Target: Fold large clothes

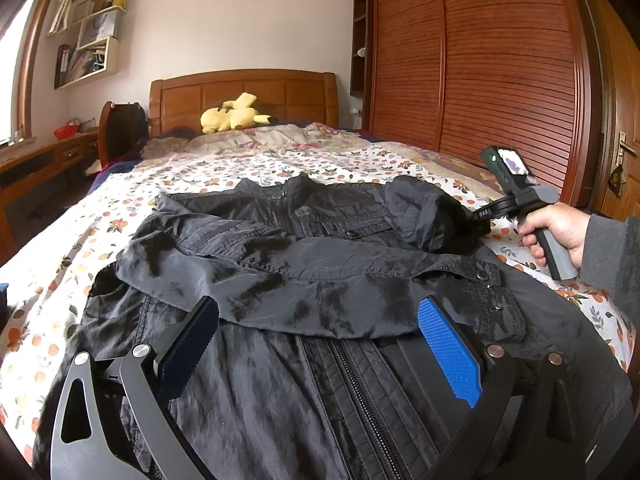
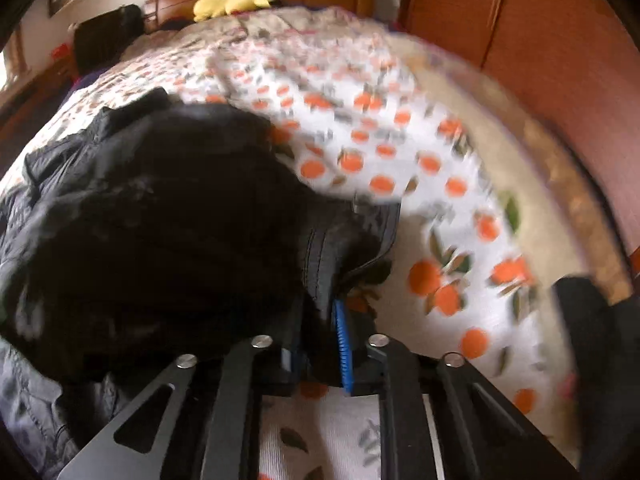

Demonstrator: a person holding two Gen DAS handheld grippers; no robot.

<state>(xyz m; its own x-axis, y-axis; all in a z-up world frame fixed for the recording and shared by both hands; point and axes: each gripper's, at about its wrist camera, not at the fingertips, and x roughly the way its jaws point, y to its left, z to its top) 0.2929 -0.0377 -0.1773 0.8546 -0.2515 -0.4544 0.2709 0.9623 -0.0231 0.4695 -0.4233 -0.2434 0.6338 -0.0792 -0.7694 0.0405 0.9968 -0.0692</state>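
We found the jacket (image 1: 320,280) spread on the bed (image 1: 240,160), one sleeve already folded across its chest, our right claw (image 2: 320,332) nipped tight on the other sleeve's cuff, our left claw (image 1: 316,344) gaping empty above the hem, remaining folds outstanding.

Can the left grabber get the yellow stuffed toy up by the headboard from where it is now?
Probably not. The left gripper sits open over the black jacket at the near end, and the yellow toy lies far off across the bed.
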